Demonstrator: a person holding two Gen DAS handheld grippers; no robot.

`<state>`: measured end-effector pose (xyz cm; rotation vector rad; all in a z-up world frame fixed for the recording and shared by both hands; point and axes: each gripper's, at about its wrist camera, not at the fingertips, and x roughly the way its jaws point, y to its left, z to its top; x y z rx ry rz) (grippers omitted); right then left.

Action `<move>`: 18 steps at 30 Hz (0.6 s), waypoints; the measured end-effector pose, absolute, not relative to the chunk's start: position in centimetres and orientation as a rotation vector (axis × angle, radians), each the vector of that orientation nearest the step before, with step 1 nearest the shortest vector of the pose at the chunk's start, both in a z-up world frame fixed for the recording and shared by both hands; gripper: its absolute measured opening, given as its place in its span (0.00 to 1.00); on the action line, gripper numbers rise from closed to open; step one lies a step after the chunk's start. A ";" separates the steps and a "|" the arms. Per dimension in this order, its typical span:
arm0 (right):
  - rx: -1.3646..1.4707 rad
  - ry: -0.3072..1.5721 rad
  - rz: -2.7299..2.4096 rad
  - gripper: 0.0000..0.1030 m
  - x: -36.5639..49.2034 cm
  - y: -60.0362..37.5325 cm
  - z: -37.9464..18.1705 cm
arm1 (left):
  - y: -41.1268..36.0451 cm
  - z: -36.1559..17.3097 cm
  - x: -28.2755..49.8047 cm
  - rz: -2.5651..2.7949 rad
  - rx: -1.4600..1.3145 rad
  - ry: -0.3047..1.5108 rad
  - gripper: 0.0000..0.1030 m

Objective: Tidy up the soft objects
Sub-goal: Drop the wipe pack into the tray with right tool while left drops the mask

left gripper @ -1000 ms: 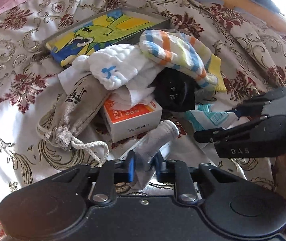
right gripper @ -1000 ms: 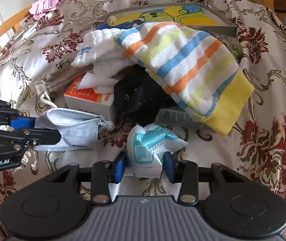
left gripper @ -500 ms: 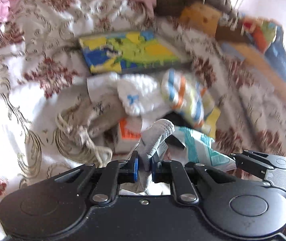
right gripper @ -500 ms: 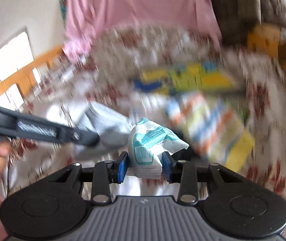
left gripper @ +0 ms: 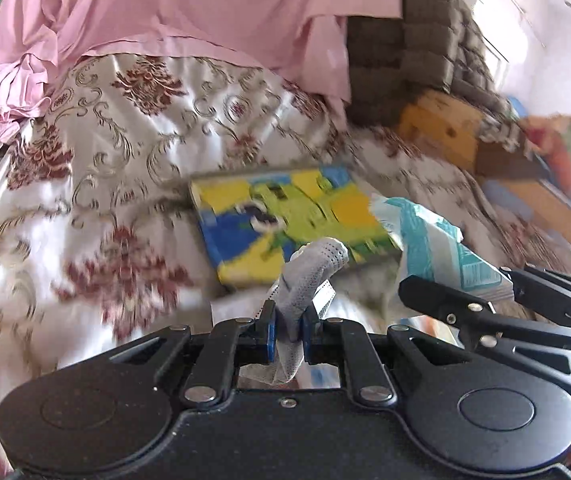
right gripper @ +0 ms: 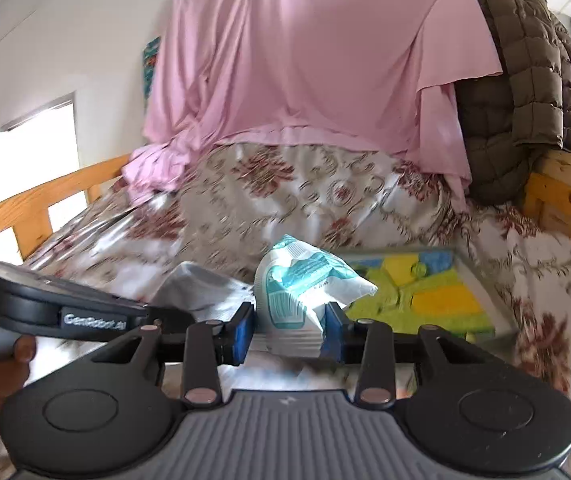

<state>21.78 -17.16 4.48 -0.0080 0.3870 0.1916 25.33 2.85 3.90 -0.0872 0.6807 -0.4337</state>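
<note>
Carry step, two items aloft before the green-and-yellow box (left gripper: 293, 224): left gripper (left gripper: 287, 332) clenched on grey face mask (left gripper: 309, 268), right gripper (right gripper: 289, 330) clenched on teal-printed tissue pack (right gripper: 301, 288); next, likely placement inside the box.

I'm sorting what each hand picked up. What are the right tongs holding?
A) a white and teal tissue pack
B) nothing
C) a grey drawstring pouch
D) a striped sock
A: in the right wrist view the right tongs have their blue pads pressed on both sides of a white and teal tissue pack, held up above the floral bedspread.
</note>
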 end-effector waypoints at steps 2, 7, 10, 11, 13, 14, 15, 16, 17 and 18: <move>0.017 0.389 0.169 0.41 24.8 -18.4 3.9 | 2.3 3.5 28.6 -0.420 -0.097 0.676 0.13; 0.086 0.452 0.100 0.41 31.0 -21.9 1.8 | 0.2 1.9 35.7 -0.410 -0.087 0.693 0.13; 0.116 0.509 0.075 0.41 33.8 -23.4 0.6 | -1.4 0.8 39.1 -0.415 -0.086 0.716 0.13; 0.114 0.533 0.071 0.41 34.6 -23.7 0.2 | -1.9 0.4 40.1 -0.416 -0.090 0.728 0.13; 0.108 0.584 0.073 0.41 36.2 -23.9 -0.6 | -2.6 -0.5 41.4 -0.422 -0.106 0.754 0.13; 0.104 0.603 0.075 0.41 36.7 -23.9 -1.0 | -2.8 -1.0 41.8 -0.424 -0.111 0.765 0.13; 0.100 0.626 0.077 0.41 37.2 -23.8 -1.4 | -3.1 -1.4 42.2 -0.425 -0.117 0.778 0.13; 0.093 0.653 0.081 0.41 37.8 -23.8 -1.9 | -3.2 -1.9 42.6 -0.425 -0.128 0.794 0.13; 0.084 0.667 0.080 0.41 37.8 -23.5 -2.2 | -3.3 -2.3 42.9 -0.425 -0.142 0.810 0.13; 0.077 0.682 0.079 0.42 38.0 -23.2 -2.6 | -3.3 -2.8 43.3 -0.425 -0.159 0.827 0.13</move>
